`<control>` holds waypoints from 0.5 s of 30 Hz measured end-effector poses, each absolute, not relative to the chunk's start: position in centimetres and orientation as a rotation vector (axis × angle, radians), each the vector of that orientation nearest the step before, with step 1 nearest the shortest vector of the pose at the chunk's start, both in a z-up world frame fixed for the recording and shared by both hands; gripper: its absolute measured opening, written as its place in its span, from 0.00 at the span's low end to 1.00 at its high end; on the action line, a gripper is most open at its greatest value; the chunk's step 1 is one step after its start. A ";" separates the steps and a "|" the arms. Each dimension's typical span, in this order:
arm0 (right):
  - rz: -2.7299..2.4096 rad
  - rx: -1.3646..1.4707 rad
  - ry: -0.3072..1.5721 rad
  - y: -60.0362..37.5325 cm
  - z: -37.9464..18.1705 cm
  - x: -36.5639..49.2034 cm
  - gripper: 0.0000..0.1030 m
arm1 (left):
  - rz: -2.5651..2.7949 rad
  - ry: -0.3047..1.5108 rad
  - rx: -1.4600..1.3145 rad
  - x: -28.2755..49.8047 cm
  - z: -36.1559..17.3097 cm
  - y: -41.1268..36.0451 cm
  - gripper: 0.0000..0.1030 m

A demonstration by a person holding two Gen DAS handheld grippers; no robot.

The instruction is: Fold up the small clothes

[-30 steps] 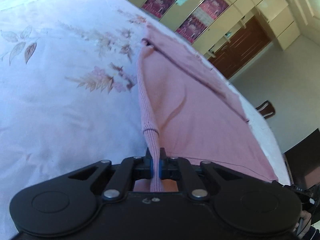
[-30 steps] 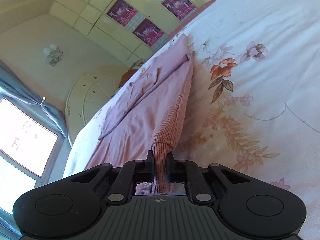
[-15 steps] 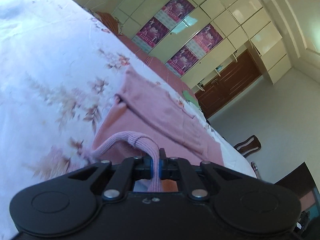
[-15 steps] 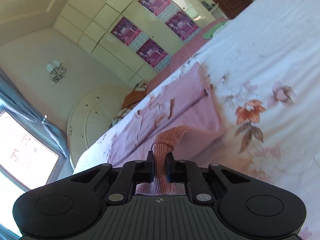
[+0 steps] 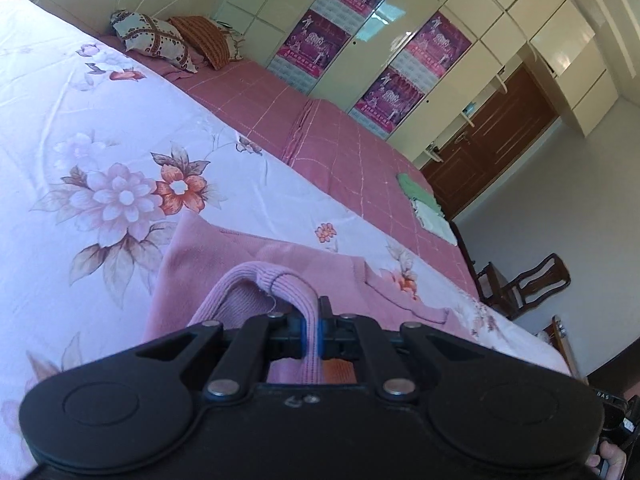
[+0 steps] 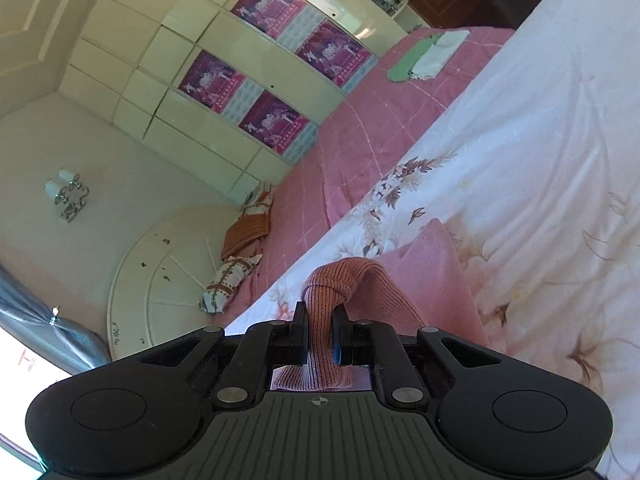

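A small pink knit garment (image 5: 240, 256) lies on the floral white bedsheet (image 5: 100, 152). My left gripper (image 5: 313, 320) is shut on its ribbed hem, which arches up in a loop over the flat part. My right gripper (image 6: 320, 328) is shut on the other ribbed corner of the same pink garment (image 6: 432, 276), which also bends over itself. Both corners are lifted above the far part of the garment, which lies flat on the sheet (image 6: 540, 160).
A pink checked bedspread (image 5: 320, 132) lies beyond the sheet, with patterned pillows (image 5: 156, 40) at its head and folded green and white cloths (image 5: 424, 200) at its far end. Wardrobes with posters (image 6: 264, 88) line the wall. A wooden chair (image 5: 532, 280) stands by the bed.
Both grippers have carried the held corners forward over the garment, doubling it over. Much less of the garment shows ahead now, and the views tilt up toward the far bedspread and wardrobes.
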State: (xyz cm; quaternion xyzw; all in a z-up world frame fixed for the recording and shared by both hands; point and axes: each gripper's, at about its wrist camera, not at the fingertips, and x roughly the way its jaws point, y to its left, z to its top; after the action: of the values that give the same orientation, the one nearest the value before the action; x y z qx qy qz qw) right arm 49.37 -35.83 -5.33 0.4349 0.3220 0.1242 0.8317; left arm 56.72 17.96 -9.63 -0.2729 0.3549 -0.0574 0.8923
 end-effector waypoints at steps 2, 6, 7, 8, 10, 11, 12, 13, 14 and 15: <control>0.275 0.927 0.738 -35.9 -7.5 52.2 0.10 | -0.121 0.762 -0.546 58.6 -10.9 17.8 0.11; 0.229 0.878 0.723 -36.9 -9.5 54.5 0.59 | -0.076 0.632 -0.551 58.4 -10.2 19.1 0.86; 0.217 0.874 0.666 -37.5 -9.2 54.2 0.69 | -0.072 0.587 -0.515 58.0 -9.7 19.3 0.84; 0.227 0.846 0.633 -37.9 -8.8 53.9 0.70 | -0.088 0.596 -0.476 58.1 -9.6 19.4 0.78; 0.266 0.750 0.649 -37.8 -8.3 54.0 0.70 | -0.114 0.645 -0.375 58.9 -9.8 18.9 0.68; 0.288 0.675 0.657 -37.2 -8.2 54.1 0.62 | -0.128 0.665 -0.318 59.2 -10.0 18.6 0.67; 0.306 0.607 0.677 -36.5 -8.3 54.4 0.50 | -0.137 0.683 -0.260 59.6 -10.2 18.0 0.66; 0.321 0.545 0.701 -35.6 -8.6 54.7 0.47 | -0.150 0.695 -0.217 59.9 -10.4 17.5 0.66; 0.330 0.489 0.715 -34.6 -8.8 54.9 0.45 | -0.160 0.710 -0.160 60.4 -10.6 16.7 0.65; 0.328 0.430 0.724 -33.8 -9.1 55.1 0.45 | -0.165 0.724 -0.112 60.7 -10.9 16.0 0.64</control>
State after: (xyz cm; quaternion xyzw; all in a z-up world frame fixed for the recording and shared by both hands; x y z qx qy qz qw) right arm 55.08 -33.77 -9.11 0.2078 0.3499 0.1583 0.8996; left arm 60.74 16.03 -10.90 -0.0546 0.3536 -0.0804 0.9304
